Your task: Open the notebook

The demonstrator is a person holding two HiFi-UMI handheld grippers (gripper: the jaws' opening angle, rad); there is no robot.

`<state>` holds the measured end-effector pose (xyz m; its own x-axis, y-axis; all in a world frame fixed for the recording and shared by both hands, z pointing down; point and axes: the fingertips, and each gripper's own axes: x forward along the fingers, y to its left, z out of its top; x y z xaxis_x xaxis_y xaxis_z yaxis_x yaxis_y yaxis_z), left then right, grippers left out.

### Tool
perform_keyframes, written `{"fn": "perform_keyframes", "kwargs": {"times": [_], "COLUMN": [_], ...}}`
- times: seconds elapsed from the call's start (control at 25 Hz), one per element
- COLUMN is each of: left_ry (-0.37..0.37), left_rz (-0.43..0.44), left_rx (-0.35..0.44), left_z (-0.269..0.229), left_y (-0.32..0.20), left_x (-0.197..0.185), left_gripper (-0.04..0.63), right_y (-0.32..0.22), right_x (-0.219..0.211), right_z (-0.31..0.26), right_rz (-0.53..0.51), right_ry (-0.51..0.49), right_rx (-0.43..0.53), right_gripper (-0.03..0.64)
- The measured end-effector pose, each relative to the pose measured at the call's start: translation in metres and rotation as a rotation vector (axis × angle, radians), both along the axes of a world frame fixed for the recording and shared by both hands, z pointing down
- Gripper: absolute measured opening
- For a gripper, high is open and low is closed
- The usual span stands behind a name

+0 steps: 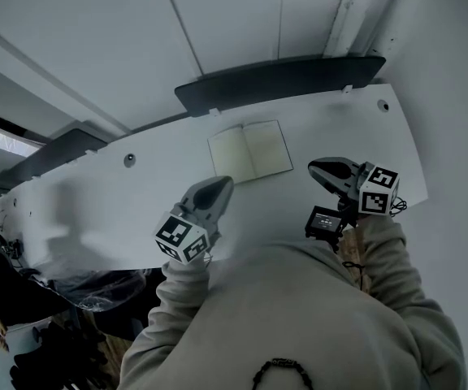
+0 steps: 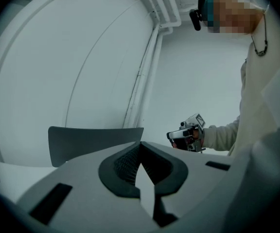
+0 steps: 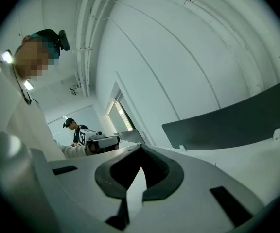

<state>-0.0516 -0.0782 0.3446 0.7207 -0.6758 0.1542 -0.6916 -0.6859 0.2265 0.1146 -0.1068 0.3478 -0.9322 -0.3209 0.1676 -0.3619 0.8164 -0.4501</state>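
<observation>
The notebook lies open and flat on the white desk, showing two blank pages. My left gripper hovers just in front of the notebook's near left corner, shut and empty. My right gripper is to the right of the notebook, also shut with nothing in it. In the left gripper view the jaws meet at the tip, and the right gripper shows beyond them. The right gripper view shows its own closed tip and the left gripper. Neither gripper view shows the notebook.
A dark grey partition runs along the desk's far edge behind the notebook. Two round cable holes sit in the desktop. Dark clutter lies below the desk at lower left. Another person stands far off.
</observation>
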Motion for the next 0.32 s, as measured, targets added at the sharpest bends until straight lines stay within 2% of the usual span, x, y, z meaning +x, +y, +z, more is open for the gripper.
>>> {"fn": "perform_keyframes", "kwargs": {"times": [0.32], "left_ry": [0.02], "left_rz": [-0.025], "left_rx": [-0.013], "left_z": [0.003], "left_y": [0.002], "left_x": [-0.008], "left_gripper": [-0.006], "right_y": [-0.001], "right_x": [-0.013], "right_z": [-0.004], "right_rz": [-0.028], "right_ry": [0.006], "right_rx": [0.007], "right_gripper": [0.02]}}
